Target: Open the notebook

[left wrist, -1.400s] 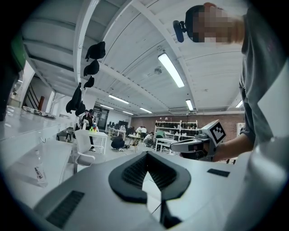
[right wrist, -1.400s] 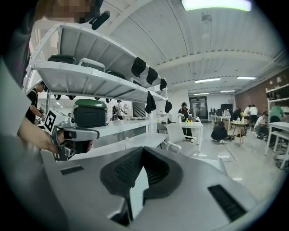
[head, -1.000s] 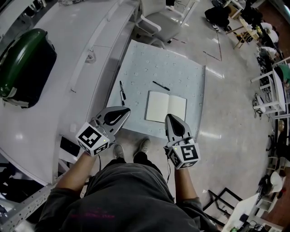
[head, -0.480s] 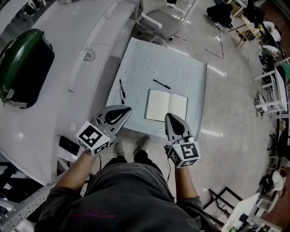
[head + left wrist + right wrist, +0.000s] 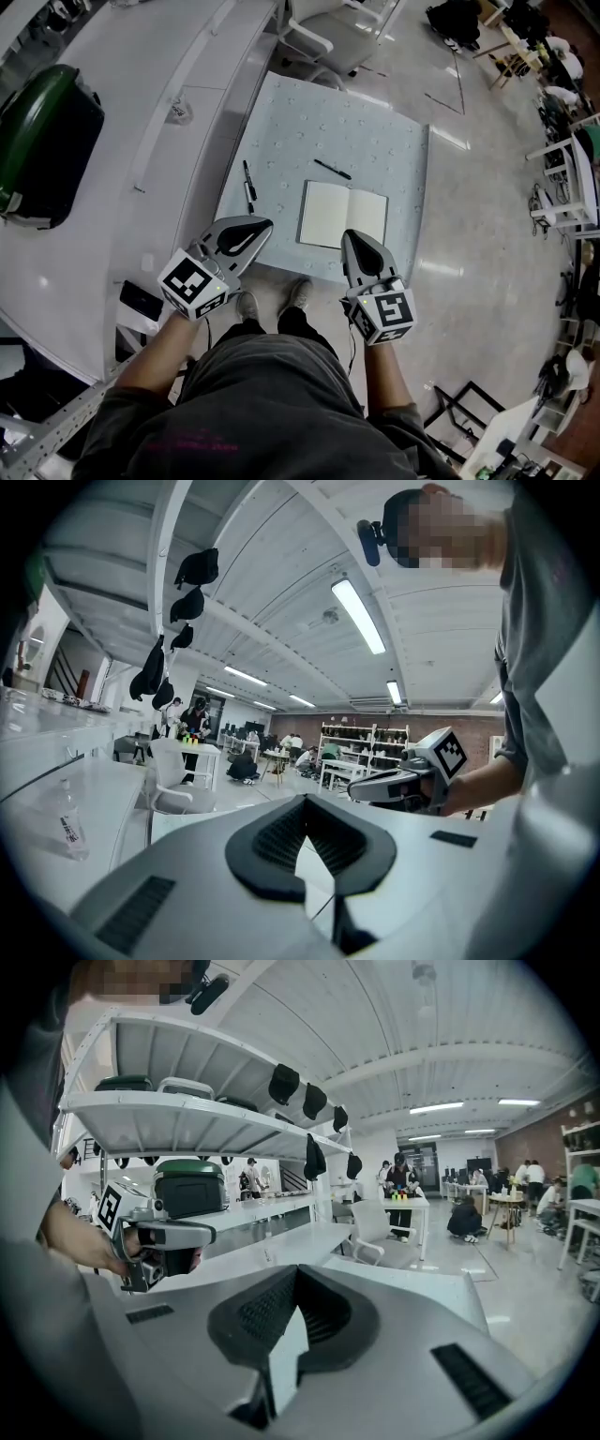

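Fingers [image 5: 267,841] of the left gripper [image 5: 268,226] and right gripper [image 5: 353,235] sit closed on nothing at lower centre, while the notebook [image 5: 342,215] lies already open mid-frame on the mat [image 5: 328,122], so the task looks done and only withdrawing seems left.

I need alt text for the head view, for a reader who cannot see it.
Seen from above, an open notebook with blank pages lies on a pale square table. A person holds the left tool and the right tool, both shut and empty, at the table's near edge. One black pen lies beyond the notebook, another pen to its left.
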`<state>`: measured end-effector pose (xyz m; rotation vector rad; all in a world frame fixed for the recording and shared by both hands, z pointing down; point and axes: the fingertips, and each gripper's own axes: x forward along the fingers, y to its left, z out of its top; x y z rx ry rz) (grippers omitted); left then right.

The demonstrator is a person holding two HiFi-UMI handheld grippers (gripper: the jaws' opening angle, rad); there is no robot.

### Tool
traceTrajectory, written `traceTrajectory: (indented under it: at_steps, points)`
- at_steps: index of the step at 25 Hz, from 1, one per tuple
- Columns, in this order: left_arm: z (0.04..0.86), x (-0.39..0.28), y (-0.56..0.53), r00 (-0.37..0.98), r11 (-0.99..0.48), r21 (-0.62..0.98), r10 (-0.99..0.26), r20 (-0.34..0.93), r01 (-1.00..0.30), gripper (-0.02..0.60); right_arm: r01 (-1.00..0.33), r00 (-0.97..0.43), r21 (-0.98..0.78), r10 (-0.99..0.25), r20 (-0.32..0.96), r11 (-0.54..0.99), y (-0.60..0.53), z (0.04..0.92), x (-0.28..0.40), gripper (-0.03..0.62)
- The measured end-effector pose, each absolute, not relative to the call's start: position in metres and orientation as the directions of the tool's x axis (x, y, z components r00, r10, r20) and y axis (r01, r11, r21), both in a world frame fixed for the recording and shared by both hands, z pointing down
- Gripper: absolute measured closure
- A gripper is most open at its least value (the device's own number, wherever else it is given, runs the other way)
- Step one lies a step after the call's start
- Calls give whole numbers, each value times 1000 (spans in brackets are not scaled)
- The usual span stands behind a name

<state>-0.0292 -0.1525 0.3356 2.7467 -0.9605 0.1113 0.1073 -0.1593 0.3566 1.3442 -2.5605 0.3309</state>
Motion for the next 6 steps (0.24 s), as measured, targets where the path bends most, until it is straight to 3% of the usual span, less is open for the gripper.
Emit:
traceTrajectory:
  at_steps: [6]
  points:
    - [339, -21, -160, 780, -756, 191, -608, 149, -626, 581, -826, -553, -86, -772, 313, 557, -166, 362, 115, 591]
